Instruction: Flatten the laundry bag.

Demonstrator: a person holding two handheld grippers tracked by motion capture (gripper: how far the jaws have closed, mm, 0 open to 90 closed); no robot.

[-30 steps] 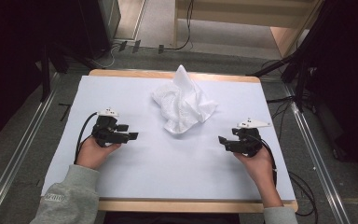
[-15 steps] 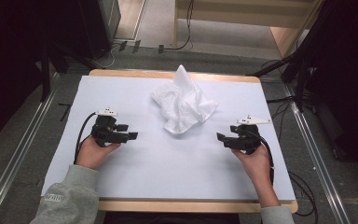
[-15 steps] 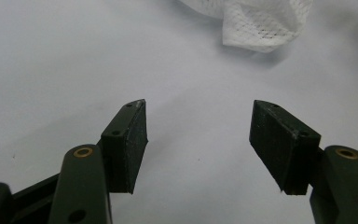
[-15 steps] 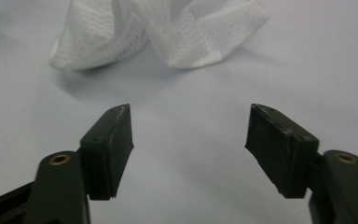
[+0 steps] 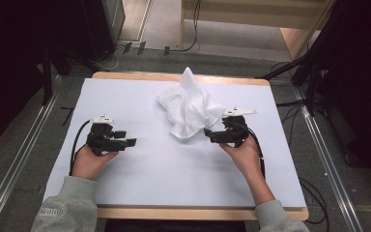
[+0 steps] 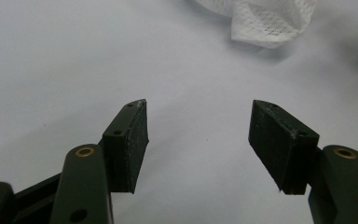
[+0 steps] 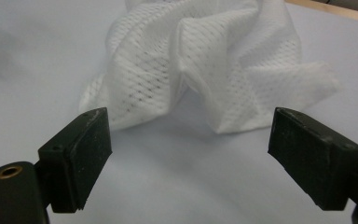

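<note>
A crumpled white mesh cloth (image 5: 189, 107) is seen upper centre of the white table (image 5: 140, 179), just beside the right gripper (image 5: 207, 132), its empty jaws just opened wide; the left gripper (image 5: 131, 142) is held open, empty.

A white sheet (image 5: 140, 179) covers a wooden table (image 5: 198, 212) across the middle of the high view. Grey floor (image 5: 24, 159) lies around it, with metal rails (image 5: 9, 169) running up the lower left and lower right of the frame. At the top centre, black cables (image 5: 188, 46) trail over the floor before a pale wooden frame (image 5: 294, 41).
</note>
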